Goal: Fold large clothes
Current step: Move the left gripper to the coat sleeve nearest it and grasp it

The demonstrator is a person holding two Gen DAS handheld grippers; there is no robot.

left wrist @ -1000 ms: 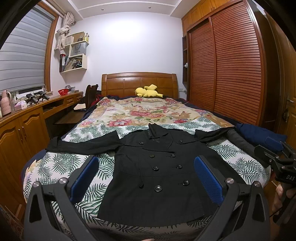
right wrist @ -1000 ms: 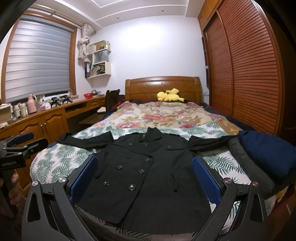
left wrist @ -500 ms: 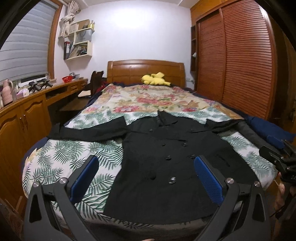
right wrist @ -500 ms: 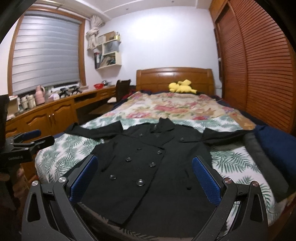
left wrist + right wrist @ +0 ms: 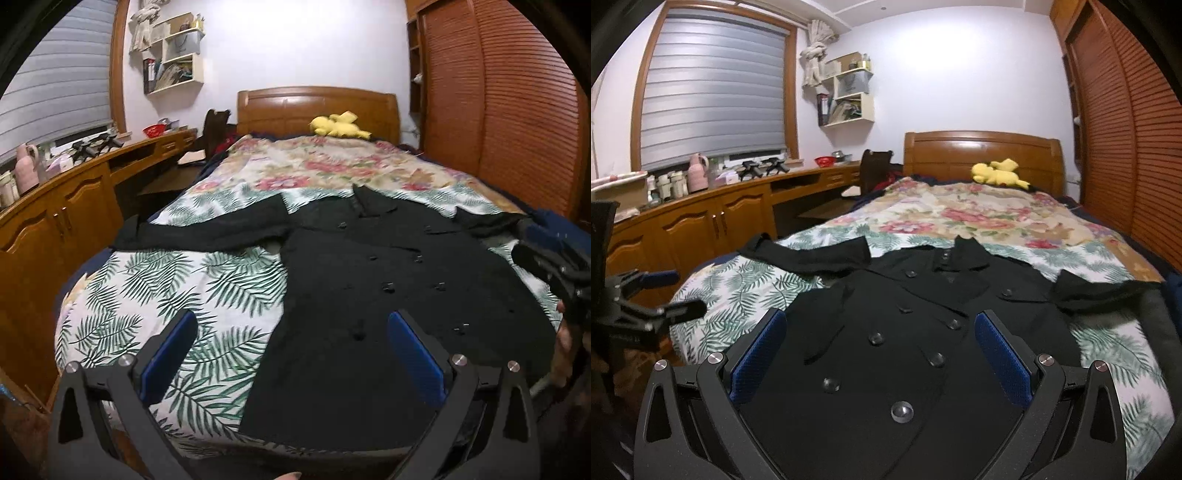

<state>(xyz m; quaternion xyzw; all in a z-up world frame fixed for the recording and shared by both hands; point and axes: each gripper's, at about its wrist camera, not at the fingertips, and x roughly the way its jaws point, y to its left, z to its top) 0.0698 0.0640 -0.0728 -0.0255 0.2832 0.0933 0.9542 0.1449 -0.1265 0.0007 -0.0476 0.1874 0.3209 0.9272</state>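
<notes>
A black double-breasted coat lies flat, front up, on the bed with both sleeves spread out; it also shows in the right wrist view. My left gripper is open and empty above the coat's lower left hem and the leaf-print sheet. My right gripper is open and empty above the coat's lower front. Each gripper shows at the edge of the other's view: the right one and the left one.
The bed has a leaf-print sheet and a floral quilt, with a yellow plush toy by the headboard. Wooden cabinets run along the left. A wardrobe stands on the right. Dark blue folded fabric lies at the bed's right edge.
Both grippers have moved lower and closer to the coat's bottom half. The left gripper has shifted left over the coat's left hem. Both stay open.
</notes>
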